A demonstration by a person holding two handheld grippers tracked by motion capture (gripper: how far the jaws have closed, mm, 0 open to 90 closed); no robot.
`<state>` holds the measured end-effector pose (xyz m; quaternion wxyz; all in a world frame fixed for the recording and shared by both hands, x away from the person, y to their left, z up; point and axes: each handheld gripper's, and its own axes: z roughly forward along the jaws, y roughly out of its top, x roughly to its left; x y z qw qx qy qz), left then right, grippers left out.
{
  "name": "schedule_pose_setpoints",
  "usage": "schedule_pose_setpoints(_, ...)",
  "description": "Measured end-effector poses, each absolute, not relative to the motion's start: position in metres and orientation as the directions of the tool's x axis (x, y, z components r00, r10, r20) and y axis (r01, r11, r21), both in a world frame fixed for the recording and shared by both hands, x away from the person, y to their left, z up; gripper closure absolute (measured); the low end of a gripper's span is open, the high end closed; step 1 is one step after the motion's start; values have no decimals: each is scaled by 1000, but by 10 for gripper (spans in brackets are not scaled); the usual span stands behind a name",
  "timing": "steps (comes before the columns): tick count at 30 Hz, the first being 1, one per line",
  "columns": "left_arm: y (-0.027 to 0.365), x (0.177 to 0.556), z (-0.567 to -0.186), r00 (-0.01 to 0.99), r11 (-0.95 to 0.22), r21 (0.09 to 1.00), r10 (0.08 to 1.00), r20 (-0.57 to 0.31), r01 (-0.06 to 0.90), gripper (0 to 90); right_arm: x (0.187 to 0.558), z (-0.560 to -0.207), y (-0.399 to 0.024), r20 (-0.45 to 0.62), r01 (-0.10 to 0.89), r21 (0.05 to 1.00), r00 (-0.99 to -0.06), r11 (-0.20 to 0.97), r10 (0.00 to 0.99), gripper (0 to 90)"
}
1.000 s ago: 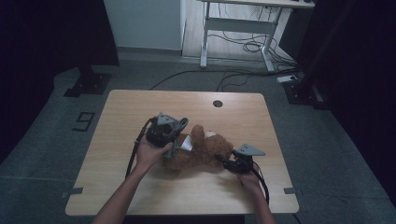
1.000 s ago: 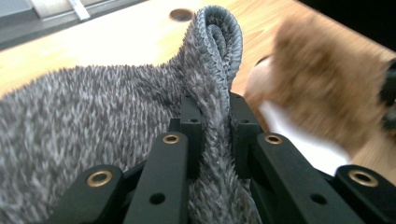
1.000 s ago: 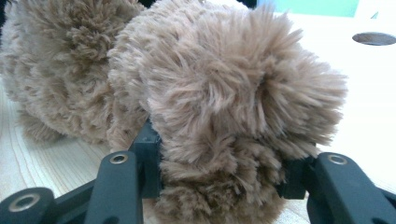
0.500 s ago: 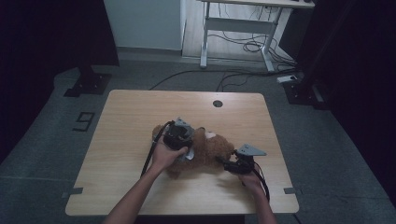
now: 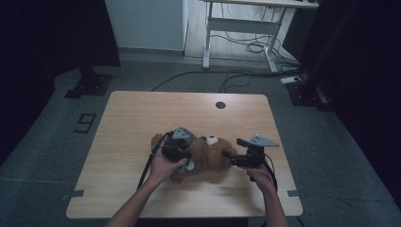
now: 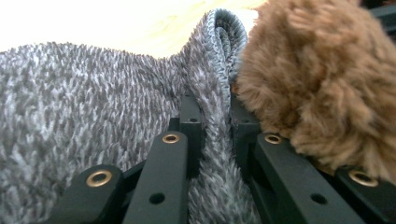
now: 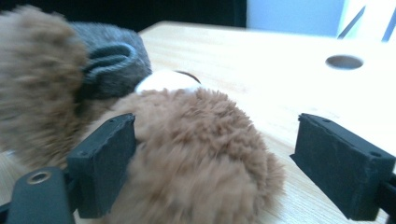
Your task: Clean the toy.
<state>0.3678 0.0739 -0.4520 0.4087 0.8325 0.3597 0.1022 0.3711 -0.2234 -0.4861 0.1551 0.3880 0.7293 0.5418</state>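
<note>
Brown plush marks the teddy bear point(image 5: 210, 156), which is laid on the tabletop point(image 5: 142, 113) near its front middle. A fold of the grey knitted garment point(image 6: 212, 60) worn by the bear is pinched tight between the left gripper point(image 5: 182, 150) jaws. At the bear's right side, the right gripper point(image 5: 231, 155) jaws have just been opening; a furry limb, seemingly a leg, is between them, unpressed.

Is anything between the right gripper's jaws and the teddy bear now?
Nothing visible. The right gripper has just been opening; the teddy bear sits between its jaws, clear of the far pad. The left gripper clamps the grey knit garment.
</note>
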Motion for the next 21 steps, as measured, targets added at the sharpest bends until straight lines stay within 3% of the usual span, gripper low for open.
schedule_pose_setpoints(8, 85, 356, -455, 719, -374, 769, 678, -154, 518, 792, 380, -496, -210, 278, 511, 844, -680, 165, 679, 0)
schedule_pose_setpoints(13, 87, 340, -461, 724, -377, 779, 675, -138, 501, 792, 377, -509, -206, 306, 543, 816, -696, 199, 650, 0)
schedule_pose_setpoints(15, 89, 334, -464, 725, -378, 783, 676, -132, 494, 792, 376, -518, -202, 331, 564, 799, -702, 210, 631, 50)
schedule_pose_setpoints(16, 92, 328, -468, 721, -374, 791, 682, -118, 483, 793, 372, -524, -198, 350, 558, 801, -729, 215, 588, 172)
schedule_pose_setpoints(17, 92, 328, -468, 721, -374, 791, 682, -118, 483, 793, 372, -524, -198, 350, 558, 801, -729, 215, 588, 172)
schedule_pose_setpoints(18, 95, 325, -472, 722, -368, 799, 683, -115, 475, 794, 367, -527, -195, 316, 525, 819, -750, 232, 581, 305)
schedule_pose_setpoints(21, 97, 328, -474, 718, -351, 810, 686, -120, 470, 795, 364, -526, -192, 280, 498, 836, -748, 229, 602, 439)
